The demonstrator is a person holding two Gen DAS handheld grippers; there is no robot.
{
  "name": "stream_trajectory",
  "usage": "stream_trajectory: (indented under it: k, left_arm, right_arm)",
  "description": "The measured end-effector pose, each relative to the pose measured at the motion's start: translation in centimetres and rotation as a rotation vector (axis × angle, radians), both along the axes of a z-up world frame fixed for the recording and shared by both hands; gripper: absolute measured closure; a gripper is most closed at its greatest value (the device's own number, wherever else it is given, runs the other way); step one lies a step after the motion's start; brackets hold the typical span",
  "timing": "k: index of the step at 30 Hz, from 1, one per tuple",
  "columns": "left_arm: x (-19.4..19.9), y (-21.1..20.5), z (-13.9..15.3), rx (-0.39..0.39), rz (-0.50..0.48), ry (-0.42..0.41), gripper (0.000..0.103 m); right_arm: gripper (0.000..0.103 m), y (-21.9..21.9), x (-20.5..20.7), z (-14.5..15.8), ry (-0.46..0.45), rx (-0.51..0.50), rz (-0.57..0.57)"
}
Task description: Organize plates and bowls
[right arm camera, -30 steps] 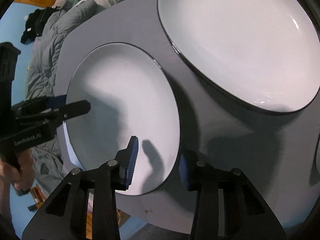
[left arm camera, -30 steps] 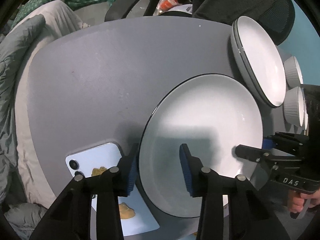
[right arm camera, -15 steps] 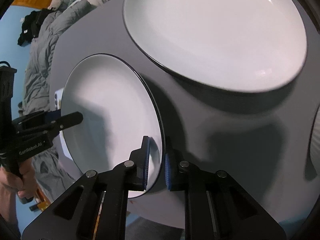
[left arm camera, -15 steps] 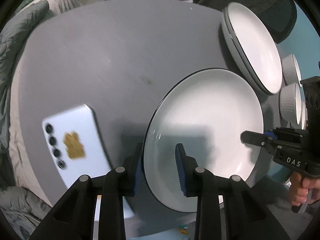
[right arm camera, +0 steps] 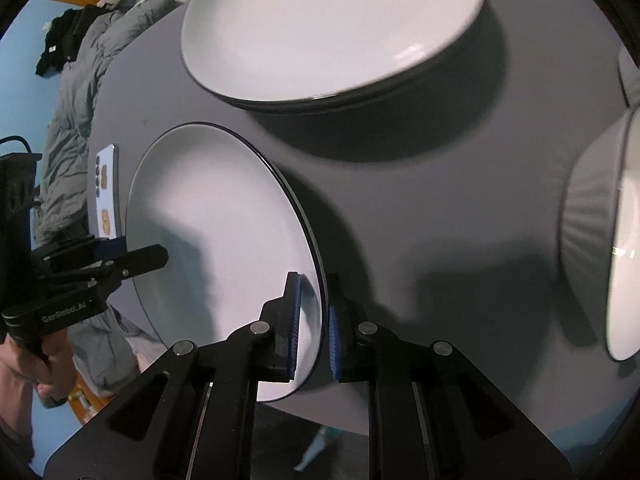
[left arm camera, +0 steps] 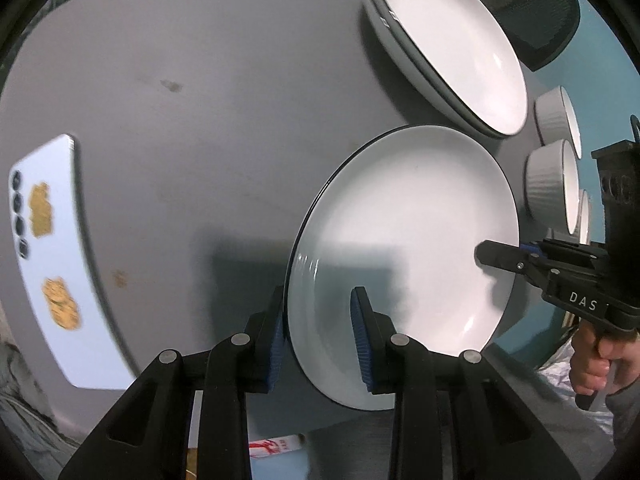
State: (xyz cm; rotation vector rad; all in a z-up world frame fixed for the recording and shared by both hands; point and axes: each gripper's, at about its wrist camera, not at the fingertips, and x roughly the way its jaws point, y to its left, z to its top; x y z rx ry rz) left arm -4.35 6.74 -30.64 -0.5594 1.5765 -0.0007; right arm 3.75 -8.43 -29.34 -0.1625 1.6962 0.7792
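While carrying plate [left arm camera: 400, 240] two-handed, keep both hands in step and at one height. Left claw [left arm camera: 316, 312] just been closing, now narrow on near-left rim, one pad under, one on white face. Right claw [right arm camera: 310, 300] just been closing too, now nearly shut, pinching opposite rim. Plate seemingly clear of counter [left arm camera: 200, 80], tilted a little, shadow beneath; contact at far edge not certain.

Judged goal: onto plate stack [left arm camera: 452, 40], just beyond far rim. Lift above stack's lip before crossing, lower flat and centred, let go only once seated. Glazed rim and thin bite, likely slippery: no jerks, no rolling of wrists.

Edges and room:
- Near part of plate hanging past counter edge, nothing under it there.
- Ribbed bowls [left arm camera: 552, 184] close on right side, beside right claw's likely path; steer clear with that hand.
- Phone [left arm camera: 48, 260] well off to left, out of way.
- Broad bare counter left and ahead, good fallback for setting down.
- Chair back [left arm camera: 540, 12] behind stack, no obstacle by appearance.
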Motion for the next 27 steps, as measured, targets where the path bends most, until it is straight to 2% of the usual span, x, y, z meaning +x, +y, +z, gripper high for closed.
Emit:
stream_trajectory:
  k: [5,11,17,20,22,27]
  left_arm:
    - [0.6,-1.8,0.3,-0.009,-0.007,-0.005,0.072]
    - [0.7,-4.1,0.3,0.026,-0.049,-0.023,0.073]
    - [1.3,-2.7,-0.3,0.007,-0.022,-0.031,0.090]
    - [1.0,-2.4,-0.4,-0.004,-0.011,-0.033,0.091]
    - [1.0,-2.4,-0.5,-0.019,-0.004,-0.036,0.091]
    - [1.0,-2.5,-1.0,-0.045,0.036,-0.037,0.093]
  right_arm:
    - [0.091,-1.5,0.2,-0.1,-0.004,0.002,0.011]
    - [0.090,-3.6,0.8,-0.6,-0.001,0.014,-0.027]
    - [0.088,-4.7,0.9,-0.7,0.010,0.043,-0.086]
    - [0.087,-5.1,0.5,-0.6,0.006,0.050,-0.119]
    - [0.080,-5.3,0.4,-0.6,0.007,0.052,-0.129]
    - [0.076,-5.4,-0.1,-0.4,-0.022,0.052,-0.119]
